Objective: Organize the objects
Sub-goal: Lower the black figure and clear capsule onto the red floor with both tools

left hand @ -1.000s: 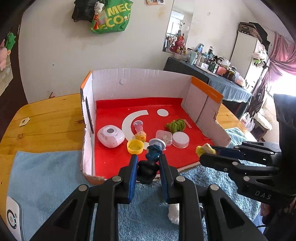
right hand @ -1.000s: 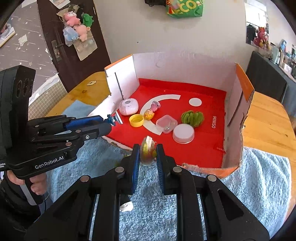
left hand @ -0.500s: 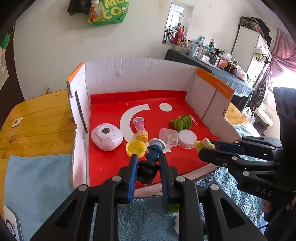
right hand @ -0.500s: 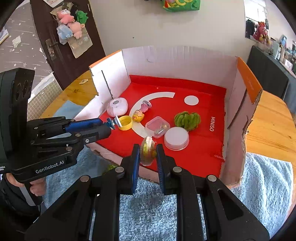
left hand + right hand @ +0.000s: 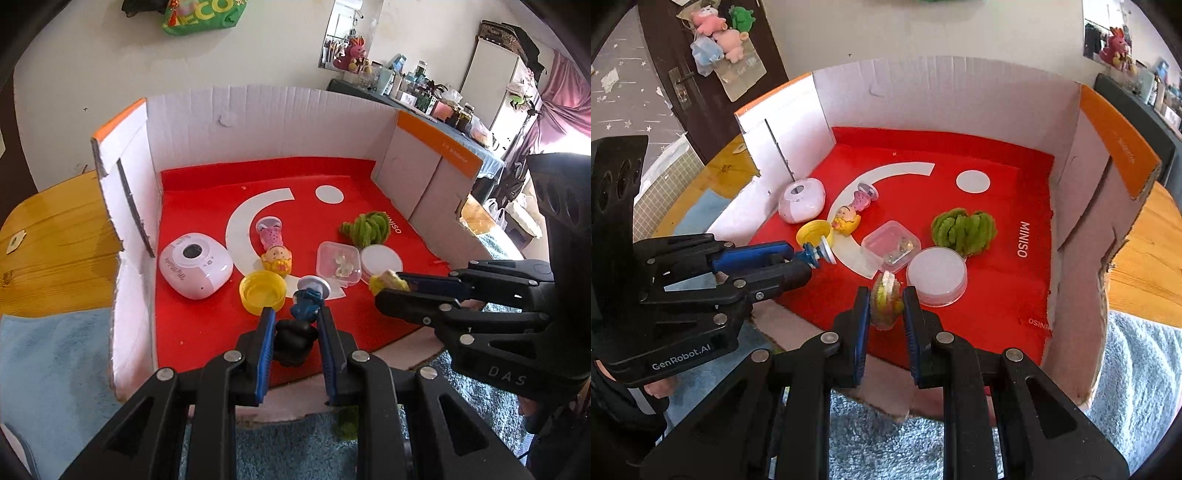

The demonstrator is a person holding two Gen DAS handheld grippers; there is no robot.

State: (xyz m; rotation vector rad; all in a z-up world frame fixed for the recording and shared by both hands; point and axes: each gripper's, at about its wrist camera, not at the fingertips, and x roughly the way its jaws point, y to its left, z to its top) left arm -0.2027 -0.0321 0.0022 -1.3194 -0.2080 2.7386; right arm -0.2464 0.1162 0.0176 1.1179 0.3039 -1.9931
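Note:
My left gripper (image 5: 295, 325) is shut on a small black and blue toy figure (image 5: 303, 314) with a white disc at its tip, held over the front of the red-floored cardboard box (image 5: 258, 122). It also shows in the right wrist view (image 5: 809, 262). My right gripper (image 5: 884, 306) is shut on a small yellow-green toy (image 5: 884, 299) over the box's front edge, beside a white round lid (image 5: 936, 269). In the left wrist view the right gripper (image 5: 384, 286) holds the yellow-green toy (image 5: 388, 278) at the right.
In the box lie a pink-white device (image 5: 194, 264), a yellow cap (image 5: 262, 291), a pink and yellow doll (image 5: 275, 247), a clear small case (image 5: 338, 262), and a green fuzzy bundle (image 5: 365, 229). A blue towel (image 5: 55, 369) covers the wooden table (image 5: 55, 240) in front.
Both grippers have moved forward from above the towel to over the box's front part, each still holding its toy.

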